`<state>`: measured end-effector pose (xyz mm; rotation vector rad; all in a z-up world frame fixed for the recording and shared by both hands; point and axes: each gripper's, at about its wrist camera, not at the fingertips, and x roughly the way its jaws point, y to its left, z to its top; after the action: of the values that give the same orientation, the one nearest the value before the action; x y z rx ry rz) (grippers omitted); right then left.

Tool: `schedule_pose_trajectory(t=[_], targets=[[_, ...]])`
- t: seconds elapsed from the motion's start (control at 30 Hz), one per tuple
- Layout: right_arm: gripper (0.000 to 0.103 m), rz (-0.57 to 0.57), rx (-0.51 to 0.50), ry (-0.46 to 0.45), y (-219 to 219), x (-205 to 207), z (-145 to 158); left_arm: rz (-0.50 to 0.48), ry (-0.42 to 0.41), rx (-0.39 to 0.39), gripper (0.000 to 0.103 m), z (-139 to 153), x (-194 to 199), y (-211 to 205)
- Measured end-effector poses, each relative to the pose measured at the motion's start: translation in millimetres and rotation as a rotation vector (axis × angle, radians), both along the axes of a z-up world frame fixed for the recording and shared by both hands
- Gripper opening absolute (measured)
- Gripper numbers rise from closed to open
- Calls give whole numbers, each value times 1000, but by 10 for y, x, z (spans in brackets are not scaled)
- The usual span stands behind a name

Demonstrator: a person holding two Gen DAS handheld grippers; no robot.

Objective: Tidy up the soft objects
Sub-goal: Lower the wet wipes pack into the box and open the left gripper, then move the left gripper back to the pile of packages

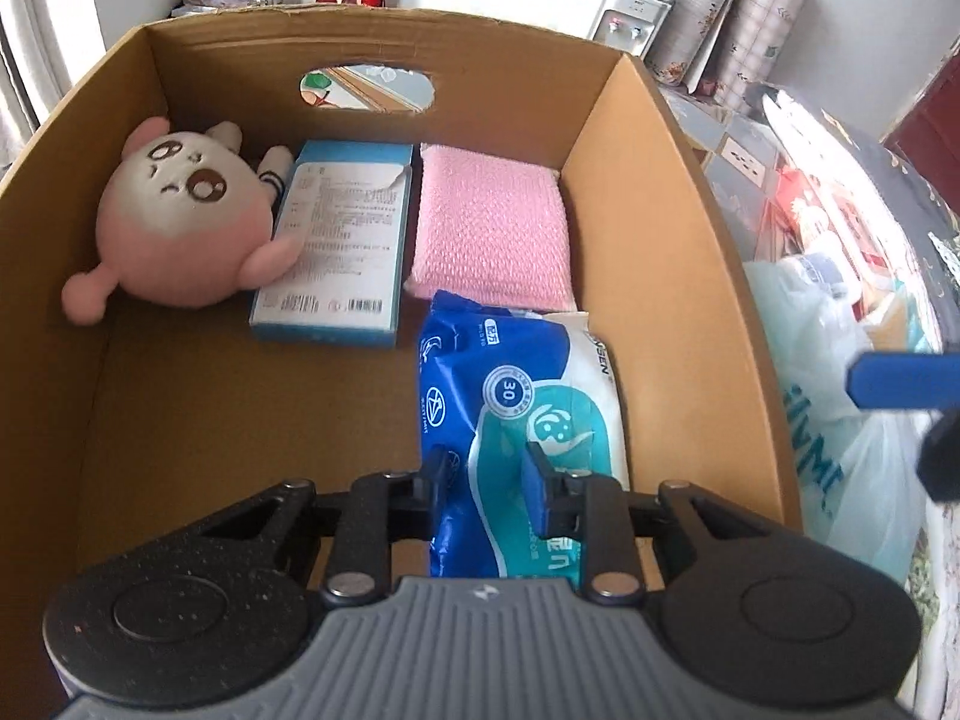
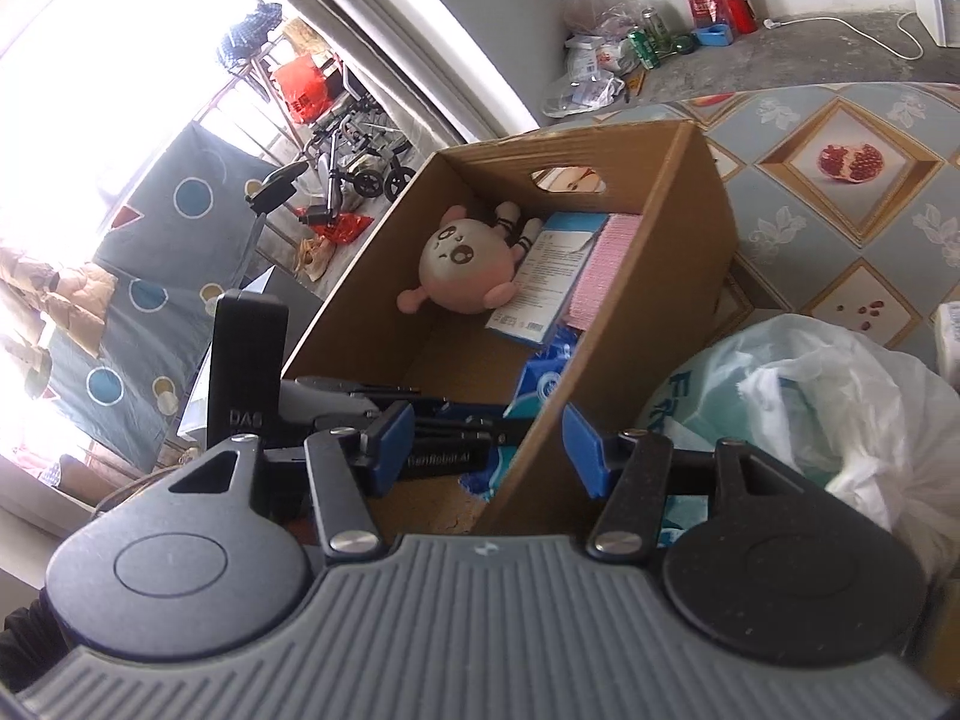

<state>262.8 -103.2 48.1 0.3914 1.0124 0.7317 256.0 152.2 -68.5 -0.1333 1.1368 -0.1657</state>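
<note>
A cardboard box [image 1: 660, 192] holds a pink plush toy [image 1: 174, 222], a blue and white carton [image 1: 336, 246], a pink sponge cloth [image 1: 492, 228] and a blue wet-wipes pack [image 1: 522, 420]. My left gripper [image 1: 486, 480] is inside the box, shut on the near end of the wipes pack, which lies against the right wall. My right gripper [image 2: 489, 438] is open and empty, its fingers astride the box's near right wall [image 2: 600, 372]. The plush toy [image 2: 465, 270], carton [image 2: 546, 270] and wipes pack [image 2: 543, 384] also show in the right wrist view.
The box stands on a patterned tablecloth [image 2: 840, 192]. A white and pale green plastic bag [image 2: 810, 408] lies just right of the box. Bottles and packets [image 2: 660, 42] stand on the far counter. The box floor [image 1: 252, 420] left of the wipes pack is bare.
</note>
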Motion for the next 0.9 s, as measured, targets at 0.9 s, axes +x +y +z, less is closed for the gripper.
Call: schedule_pose_trajectory(t=[0.9], targets=[[65, -392, -104, -75, -1846, -882, 311, 121, -424, 10, 65, 1209, -1293, -251]])
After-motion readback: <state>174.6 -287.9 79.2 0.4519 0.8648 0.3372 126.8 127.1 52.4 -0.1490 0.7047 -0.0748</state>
